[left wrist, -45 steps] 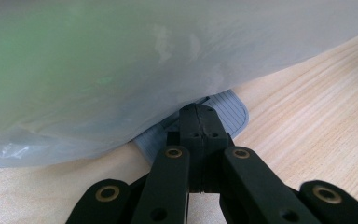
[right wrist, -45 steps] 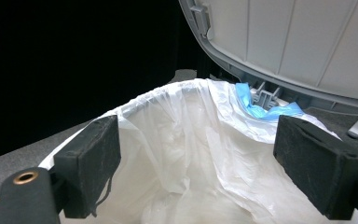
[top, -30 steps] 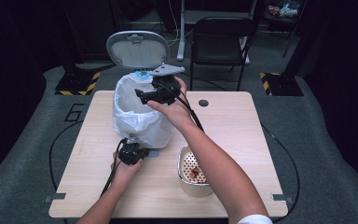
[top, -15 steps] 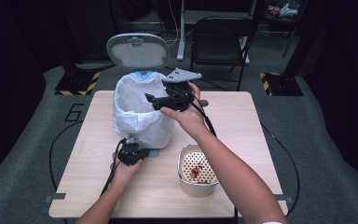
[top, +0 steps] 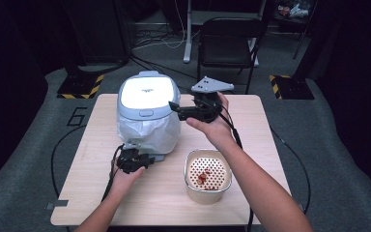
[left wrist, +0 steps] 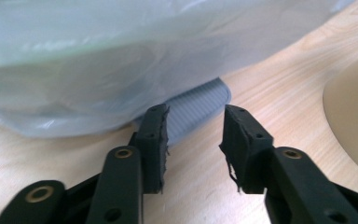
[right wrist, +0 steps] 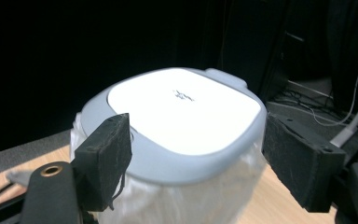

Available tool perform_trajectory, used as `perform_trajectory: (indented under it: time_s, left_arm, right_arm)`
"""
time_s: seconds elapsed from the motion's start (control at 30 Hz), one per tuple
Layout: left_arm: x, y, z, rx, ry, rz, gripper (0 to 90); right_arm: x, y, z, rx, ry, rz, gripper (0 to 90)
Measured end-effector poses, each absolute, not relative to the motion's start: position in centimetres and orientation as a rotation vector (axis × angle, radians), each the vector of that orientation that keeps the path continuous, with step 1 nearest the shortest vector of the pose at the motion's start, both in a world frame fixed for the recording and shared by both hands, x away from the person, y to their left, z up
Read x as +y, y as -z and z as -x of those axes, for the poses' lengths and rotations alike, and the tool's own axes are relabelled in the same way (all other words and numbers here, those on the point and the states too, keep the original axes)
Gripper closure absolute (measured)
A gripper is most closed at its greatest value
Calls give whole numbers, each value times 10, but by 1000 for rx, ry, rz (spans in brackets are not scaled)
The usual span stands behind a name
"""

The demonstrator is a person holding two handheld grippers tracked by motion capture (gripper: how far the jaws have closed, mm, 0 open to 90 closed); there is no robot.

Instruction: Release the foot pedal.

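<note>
A small grey pedal bin [top: 147, 113] lined with a white plastic bag [top: 149, 135] stands on the wooden table [top: 101, 125], its white-topped lid [top: 147, 92] down. My left gripper [top: 150, 158] lies low at the bin's front. Its jaws have just been opening and now stand apart in front of the ribbed grey pedal [left wrist: 198, 105], not pressing it. The left gripper [left wrist: 193, 135] holds nothing. My right gripper [top: 175, 107] hovers just right of the bin, level with the lid [right wrist: 182, 107]. The right gripper [right wrist: 198, 158] is open and empty.
A beige perforated basket [top: 189, 180] with red bits inside sits right of the left hand, near the table's front. A black folding chair [top: 232, 38] stands behind the table. Cables trail from both grippers off the table edges.
The bin lid, raised before, has dropped shut. My right gripper has drawn back to the right, away from over the bin. My left jaws have opened off the pedal.
</note>
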State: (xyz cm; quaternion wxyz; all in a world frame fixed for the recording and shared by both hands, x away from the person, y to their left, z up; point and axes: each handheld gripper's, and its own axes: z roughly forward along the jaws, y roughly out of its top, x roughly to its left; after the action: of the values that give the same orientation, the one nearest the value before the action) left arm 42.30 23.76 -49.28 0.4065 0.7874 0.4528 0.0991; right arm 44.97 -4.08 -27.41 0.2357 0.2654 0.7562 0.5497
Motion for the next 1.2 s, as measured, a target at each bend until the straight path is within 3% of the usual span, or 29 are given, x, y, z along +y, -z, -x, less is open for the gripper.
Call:
perform_trajectory:
  time_s: [0.57,0.8,1.2]
  left_arm:
    - [265,476,-407,1190,-308,-1939,519]
    - [276,475,-400,1183,-365,-1904,443]
    - [295,478,-393,1195,-375,-1889,417]
  right_arm:
    - [-96,298,-425,2026,-1502,-817,245]
    - [-123,322,-410,1996,-1462,-879,253]
    - [-166,362,-394,1936,-1411,-1011,270]
